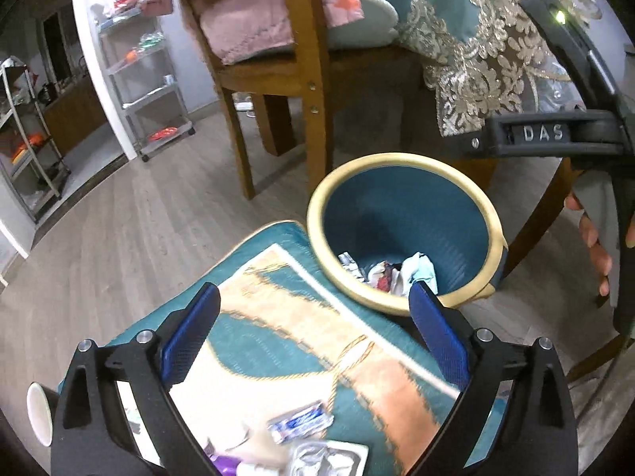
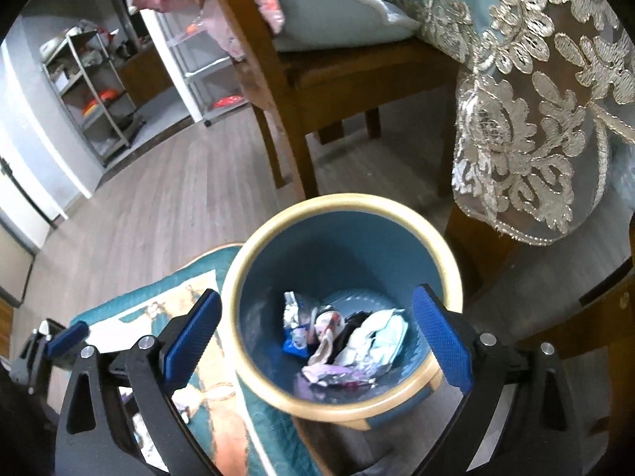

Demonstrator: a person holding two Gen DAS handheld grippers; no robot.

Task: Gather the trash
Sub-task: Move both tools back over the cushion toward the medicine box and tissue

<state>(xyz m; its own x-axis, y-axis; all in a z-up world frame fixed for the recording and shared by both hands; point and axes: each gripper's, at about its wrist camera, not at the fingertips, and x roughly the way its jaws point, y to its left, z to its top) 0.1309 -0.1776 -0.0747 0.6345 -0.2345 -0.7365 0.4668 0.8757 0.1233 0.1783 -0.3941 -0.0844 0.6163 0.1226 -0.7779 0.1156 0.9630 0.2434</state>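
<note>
From the left wrist, the left claw (image 1: 313, 313) gapes wide and empty over a teal patterned cushion (image 1: 278, 317) beside the blue wastebasket (image 1: 401, 158), with loose wrappers (image 1: 301, 424) on the cushion near its base. From the right wrist, the right claw (image 2: 317, 317) stands spread and empty above the wastebasket (image 2: 254, 254), crumpled trash (image 2: 345, 341) piled at its bottom.

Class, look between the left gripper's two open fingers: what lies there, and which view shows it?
The left wrist view shows it: the left gripper frames the patterned teal cushion, with leftover wrappers lying near the bottom.
</note>
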